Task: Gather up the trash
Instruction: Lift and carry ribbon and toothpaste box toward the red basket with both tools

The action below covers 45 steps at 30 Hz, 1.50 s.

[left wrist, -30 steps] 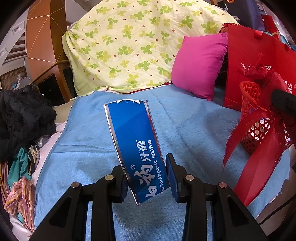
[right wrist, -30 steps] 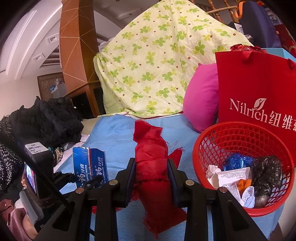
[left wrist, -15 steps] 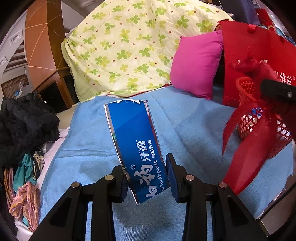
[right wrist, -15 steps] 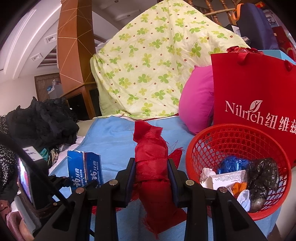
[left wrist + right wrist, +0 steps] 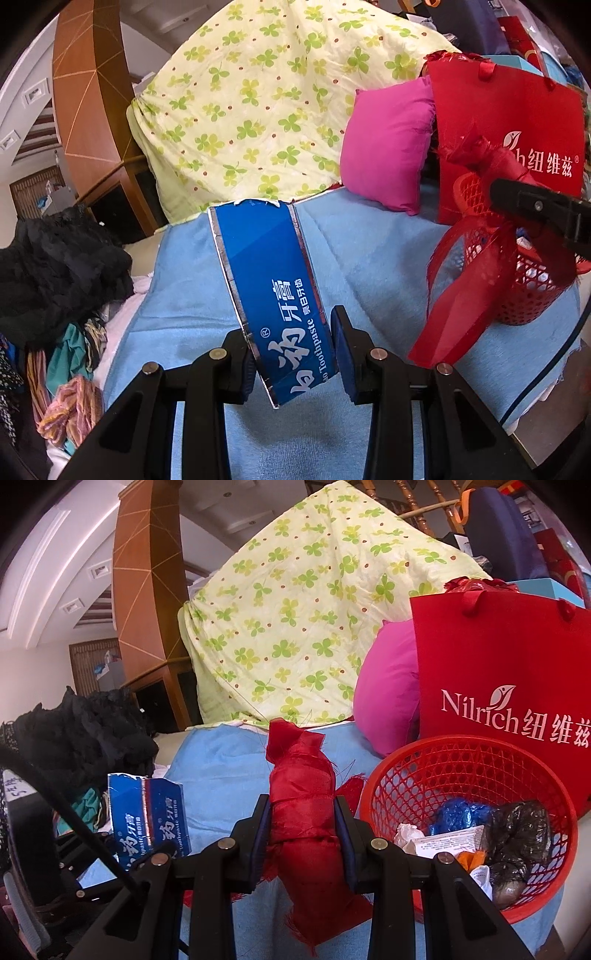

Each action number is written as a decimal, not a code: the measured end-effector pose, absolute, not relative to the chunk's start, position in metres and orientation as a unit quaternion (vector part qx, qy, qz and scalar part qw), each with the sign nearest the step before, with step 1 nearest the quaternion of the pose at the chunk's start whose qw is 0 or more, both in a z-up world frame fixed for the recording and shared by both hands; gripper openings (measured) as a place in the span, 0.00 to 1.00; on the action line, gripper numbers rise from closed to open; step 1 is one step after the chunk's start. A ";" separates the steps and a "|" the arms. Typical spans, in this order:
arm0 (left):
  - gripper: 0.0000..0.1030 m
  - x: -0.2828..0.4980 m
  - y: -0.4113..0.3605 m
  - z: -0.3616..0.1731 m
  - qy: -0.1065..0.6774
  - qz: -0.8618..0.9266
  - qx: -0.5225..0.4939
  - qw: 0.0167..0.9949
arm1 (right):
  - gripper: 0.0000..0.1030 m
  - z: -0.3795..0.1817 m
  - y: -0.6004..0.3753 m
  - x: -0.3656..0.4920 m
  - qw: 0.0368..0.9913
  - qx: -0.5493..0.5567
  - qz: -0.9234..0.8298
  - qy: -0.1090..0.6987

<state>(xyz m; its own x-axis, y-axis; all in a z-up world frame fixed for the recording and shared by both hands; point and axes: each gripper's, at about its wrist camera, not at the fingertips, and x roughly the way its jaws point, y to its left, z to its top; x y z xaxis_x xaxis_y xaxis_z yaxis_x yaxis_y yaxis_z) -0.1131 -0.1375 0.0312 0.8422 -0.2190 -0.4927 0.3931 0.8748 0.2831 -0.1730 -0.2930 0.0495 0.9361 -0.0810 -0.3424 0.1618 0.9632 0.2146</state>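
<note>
My left gripper (image 5: 291,354) is shut on a blue toothpaste box (image 5: 273,288), held upright above the blue blanket (image 5: 369,258). My right gripper (image 5: 303,827) is shut on a bunched red cloth (image 5: 303,805), just left of the red mesh basket (image 5: 417,771). The basket holds a blue bag, a black bag and paper scraps. In the left wrist view the right gripper (image 5: 535,206) and red cloth (image 5: 465,288) hang in front of the basket (image 5: 532,291). The box also shows in the right wrist view (image 5: 147,819).
A red Nilrich bag (image 5: 498,657) stands behind the basket, a pink pillow (image 5: 388,144) beside it. A clover-print quilt (image 5: 266,96) is heaped at the back. Dark clothes (image 5: 55,266) pile at the left. The bed's edge runs at the lower right.
Both grippers have moved toward the basket with their loads. The basket and red bag now sit larger and nearer in both views. Grips are unchanged.
</note>
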 end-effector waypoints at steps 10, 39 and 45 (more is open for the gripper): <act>0.38 -0.135 -0.152 0.050 0.208 -0.162 0.211 0.941 | 0.35 0.058 -0.308 -0.189 0.977 0.153 -0.060 0.137; 0.38 -0.165 -0.179 0.067 0.189 -0.187 0.236 0.935 | 0.36 0.065 -0.344 -0.228 0.974 0.194 -0.078 0.092; 0.38 -0.166 -0.183 0.066 0.188 -0.191 0.241 0.933 | 0.36 0.065 -0.349 -0.232 0.972 0.198 -0.084 0.089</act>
